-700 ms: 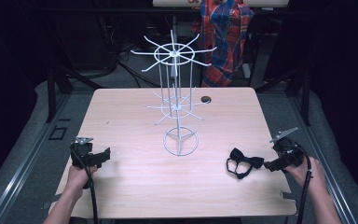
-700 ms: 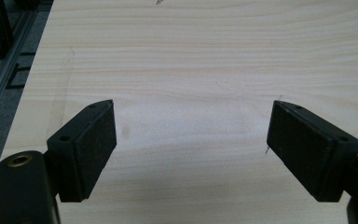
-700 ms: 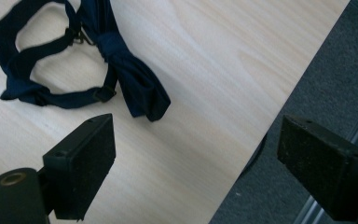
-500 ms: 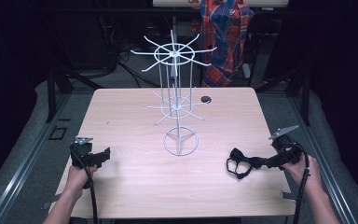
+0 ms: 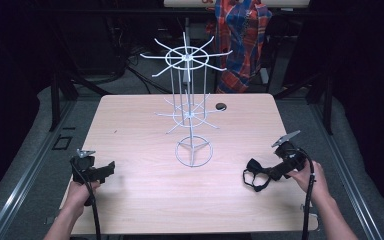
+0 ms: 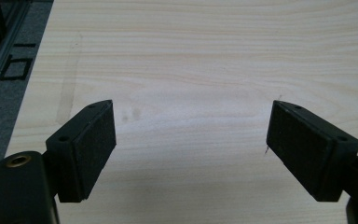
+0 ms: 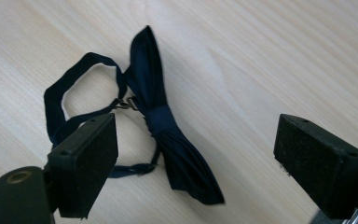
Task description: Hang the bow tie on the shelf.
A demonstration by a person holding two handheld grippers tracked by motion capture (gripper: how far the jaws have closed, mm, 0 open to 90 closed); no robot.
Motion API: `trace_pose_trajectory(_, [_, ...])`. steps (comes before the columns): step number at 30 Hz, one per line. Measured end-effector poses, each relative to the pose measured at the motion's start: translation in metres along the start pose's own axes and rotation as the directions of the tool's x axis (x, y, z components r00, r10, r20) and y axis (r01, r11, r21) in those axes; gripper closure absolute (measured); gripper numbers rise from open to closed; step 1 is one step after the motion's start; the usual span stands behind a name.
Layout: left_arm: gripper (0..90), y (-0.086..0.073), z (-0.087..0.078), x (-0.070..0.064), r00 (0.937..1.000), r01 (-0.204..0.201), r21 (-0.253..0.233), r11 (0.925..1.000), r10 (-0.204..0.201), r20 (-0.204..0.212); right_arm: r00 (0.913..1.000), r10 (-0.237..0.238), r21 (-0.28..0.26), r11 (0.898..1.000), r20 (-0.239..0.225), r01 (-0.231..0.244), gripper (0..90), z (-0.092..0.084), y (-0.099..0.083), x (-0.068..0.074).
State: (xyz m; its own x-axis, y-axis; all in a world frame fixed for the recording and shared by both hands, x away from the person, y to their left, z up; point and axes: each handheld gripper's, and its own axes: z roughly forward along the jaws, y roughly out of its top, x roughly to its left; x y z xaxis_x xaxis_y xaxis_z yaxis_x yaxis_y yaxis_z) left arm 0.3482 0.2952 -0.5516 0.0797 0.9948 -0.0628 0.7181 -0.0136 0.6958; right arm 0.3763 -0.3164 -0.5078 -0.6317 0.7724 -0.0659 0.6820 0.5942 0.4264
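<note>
Right tongs (image 7: 196, 158) stand released over a dark bow tie (image 7: 161, 119) lying flat at the surface's (image 5: 145, 200) near right corner, nothing between the pads. The tie looks light, soft and limp; its strap would flop, so the firm centre knot seems the best hold. The right gripper view shows the strap's clasp, too small to make out from above. Left tongs (image 6: 191, 154), also released, face bare wood. Farther off, the high view shows a wire rack (image 5: 190, 115).

no readable text, no labels, no brand marks, no numbers or signs anywhere
</note>
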Motion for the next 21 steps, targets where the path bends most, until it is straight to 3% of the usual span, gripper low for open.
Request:
trace_pose_trajectory(5, [16.0, 0.0, -0.001, 0.002, 0.9999, 0.015, -0.009, 0.9998, -0.015, -0.004, 0.9992, -0.035, 0.035, 0.999, -0.021, 0.036, 16.9, 0.012, 0.009, 0.009])
trace_pose_trajectory(9, [16.0, -0.001, -0.001, 0.002, 0.9999, 0.01, -0.001, 0.9999, -0.01, 0.004, 0.998, -0.056, 0.08, 0.995, -0.029, 0.058, 33.0, 0.019, 0.012, 0.011])
trace_pose_trajectory(12, [16.0, -0.002, 0.0, 0.003, 0.9998, 0.013, 0.001, 0.9999, -0.013, 0.014, 0.9988, -0.029, 0.099, 0.995, -0.039, 0.033, 38.9, 0.025, 0.01, 0.012])
trace_pose_trajectory(13, [16.0, -0.002, 0.0, 0.002, 0.9998, 0.012, 0.0, 0.9999, -0.012, 0.015, 0.9976, -0.058, 0.139, 0.988, -0.037, 0.063, 40.6, 0.024, 0.01, 0.011])
trace_pose_trajectory(16, [16.0, -0.001, -0.001, 0.0, 0.9996, -0.007, -0.005, 1.0, 0.007, 0.028, 0.9983, -0.045, 0.155, 0.987, -0.038, 0.051, 46.6, 0.025, 0.006, 0.012])
trace_pose_trajectory(17, [16.0, -0.001, -0.002, -0.001, 0.9994, -0.011, -0.007, 0.9999, 0.011, 0.033, 0.9978, -0.058, 0.181, 0.982, -0.033, 0.063, 49.1, 0.025, 0.006, 0.013])
trace_pose_trajectory(19, [16.0, 0.0, -0.002, -0.002, 0.9991, -0.012, -0.011, 0.9999, 0.012, 0.041, 0.9977, -0.063, 0.19, 0.98, -0.024, 0.066, 54.2, 0.028, 0.004, 0.015])
trace_pose_trajectory(20, [16.0, 0.0, -0.001, -0.002, 0.9991, -0.013, -0.013, 0.9998, 0.013, 0.04, 0.9991, -0.039, 0.161, 0.986, -0.016, 0.041, 61.2, 0.031, 0.002, 0.019])
trace_pose_trajectory(21, [16.0, 0.0, -0.001, -0.003, 0.9989, -0.016, -0.009, 0.9998, 0.017, 0.045, 0.9959, -0.089, 0.213, 0.973, -0.016, 0.09, 64.5, 0.028, 0.005, 0.017])
